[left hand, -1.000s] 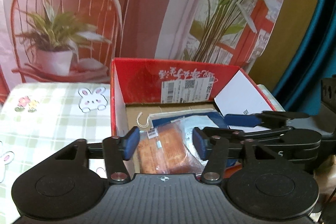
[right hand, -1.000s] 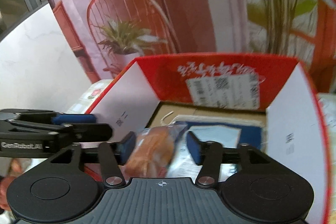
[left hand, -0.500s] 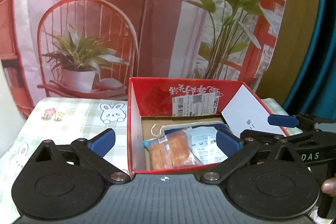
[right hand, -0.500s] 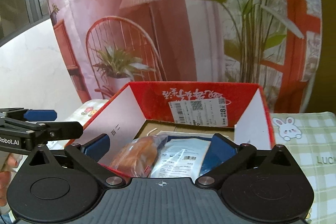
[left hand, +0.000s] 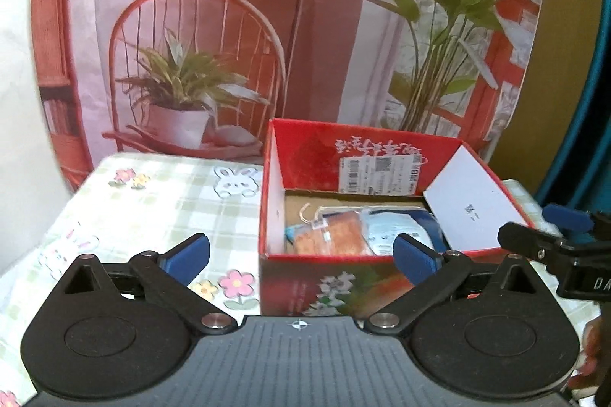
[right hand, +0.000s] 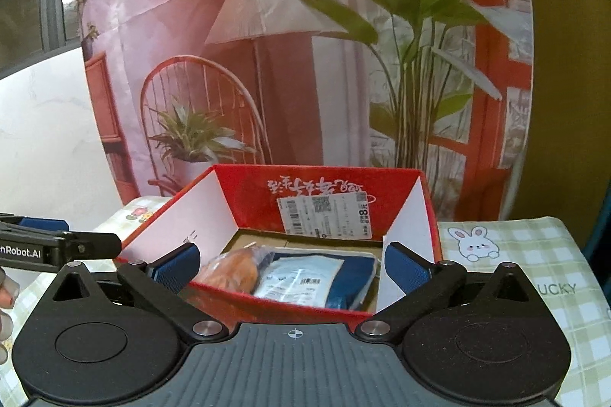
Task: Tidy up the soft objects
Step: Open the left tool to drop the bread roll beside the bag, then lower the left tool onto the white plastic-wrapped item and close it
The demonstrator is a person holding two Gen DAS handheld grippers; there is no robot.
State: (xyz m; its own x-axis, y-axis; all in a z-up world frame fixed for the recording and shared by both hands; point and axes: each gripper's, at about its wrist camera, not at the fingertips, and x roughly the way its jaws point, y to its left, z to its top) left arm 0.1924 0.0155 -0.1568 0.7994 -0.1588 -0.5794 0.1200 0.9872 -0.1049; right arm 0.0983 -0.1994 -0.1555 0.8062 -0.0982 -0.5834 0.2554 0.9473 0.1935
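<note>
Looking down both wrist cameras, I see the red box (left hand: 366, 277) as my landmark, standing open on the desk (left hand: 160, 208) with its checked cloth of rabbits and flowers. My left gripper (left hand: 301, 254) is spread wide with nothing between its blue pads (left hand: 187, 252); its jaws have just been opening, and it hangs in front of the box's near wall, clear of it. My right gripper (right hand: 292, 264) is likewise spread to its widest and empty, its jaws also just opened, poised before the box's near rim.

Inside the box, the orange bread packet (left hand: 330, 233) lies on the cardboard floor towards the left side. Just beside it, on its right, rests a pale blue packet (left hand: 389, 229) with a barcode label, lying over a dark blue item (right hand: 351, 277) that reaches towards the box's right wall. A loop of string (left hand: 305, 214) lies behind the bread packet. A white shipping label (right hand: 324, 216) is stuck on the inner face of the box's far wall. Behind the box hangs a printed backdrop (right hand: 236, 71) with a chair, a lamp and plants.
</note>
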